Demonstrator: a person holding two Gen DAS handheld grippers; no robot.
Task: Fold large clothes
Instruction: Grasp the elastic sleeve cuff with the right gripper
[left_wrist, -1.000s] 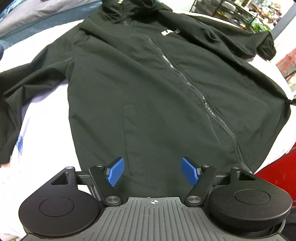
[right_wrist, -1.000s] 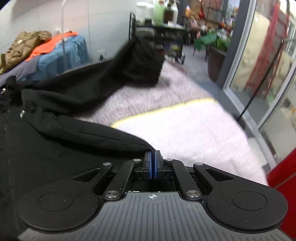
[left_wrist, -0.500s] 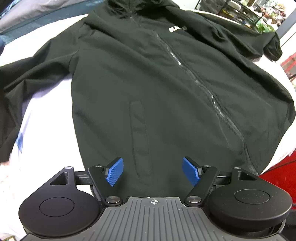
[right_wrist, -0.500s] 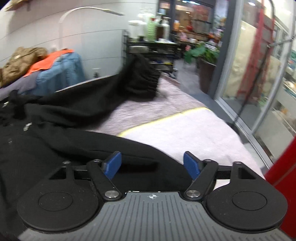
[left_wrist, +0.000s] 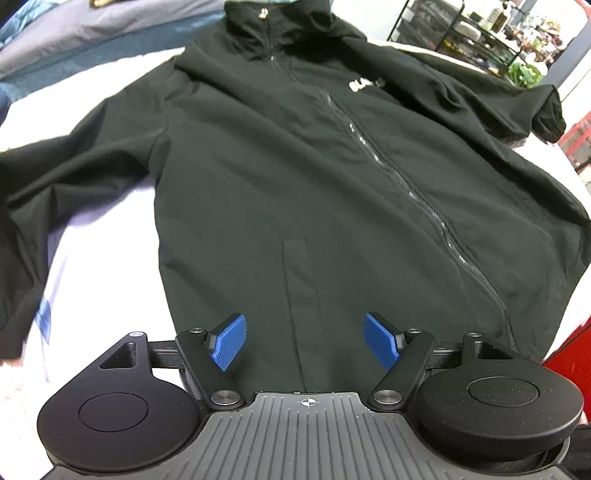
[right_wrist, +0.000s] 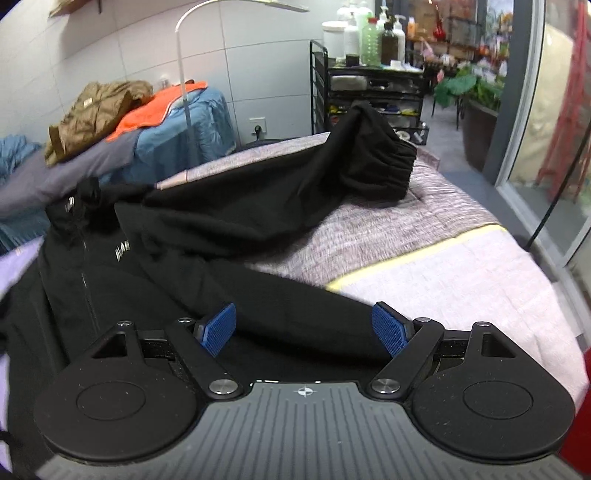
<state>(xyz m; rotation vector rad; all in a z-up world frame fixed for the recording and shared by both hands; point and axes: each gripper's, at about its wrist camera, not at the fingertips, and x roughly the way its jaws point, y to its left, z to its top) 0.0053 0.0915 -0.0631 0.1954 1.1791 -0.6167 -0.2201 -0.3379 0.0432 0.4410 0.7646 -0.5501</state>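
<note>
Left wrist view: a black jacket (left_wrist: 295, 177) lies spread front-up across a pale-covered bed (left_wrist: 92, 266), collar toward the far edge, zip (left_wrist: 410, 184) running diagonally down the middle, white chest lettering (left_wrist: 365, 84) beside it. One sleeve trails off toward the left edge of the bed, the other reaches the far right corner, its gathered cuff (left_wrist: 550, 122) near a black wire rack (left_wrist: 458, 33). A grey and blue heap of bedding (left_wrist: 74, 33) sits past the far left edge; something red (left_wrist: 569, 354) shows below the near right edge. The left gripper (left_wrist: 304, 341) tips steeply down over the jacket's hem area, blue pads (left_wrist: 229, 347) spread wide, nothing between them, no contact with the cloth visible. Right wrist view: the same jacket fills the left side, its sleeve (right_wrist: 266, 199) stretched over a mauve textured blanket (right_wrist: 388, 229) toward the far edge, cuff bunched up. Beyond the bed: a second bed (right_wrist: 177, 133) piled with a brown coat (right_wrist: 99, 110) and an orange cloth (right_wrist: 155, 107), a white arched lamp pole (right_wrist: 184, 74), a black shelf unit (right_wrist: 369, 92) topped with bottles (right_wrist: 373, 37), potted plants (right_wrist: 465, 85), glass doors (right_wrist: 546, 110) at right. The right gripper (right_wrist: 306, 328) angles down above the jacket's side edge near the bed's right edge; its jaws have just swung apart and stand wide, with cloth lying below them but not pinched.
</note>
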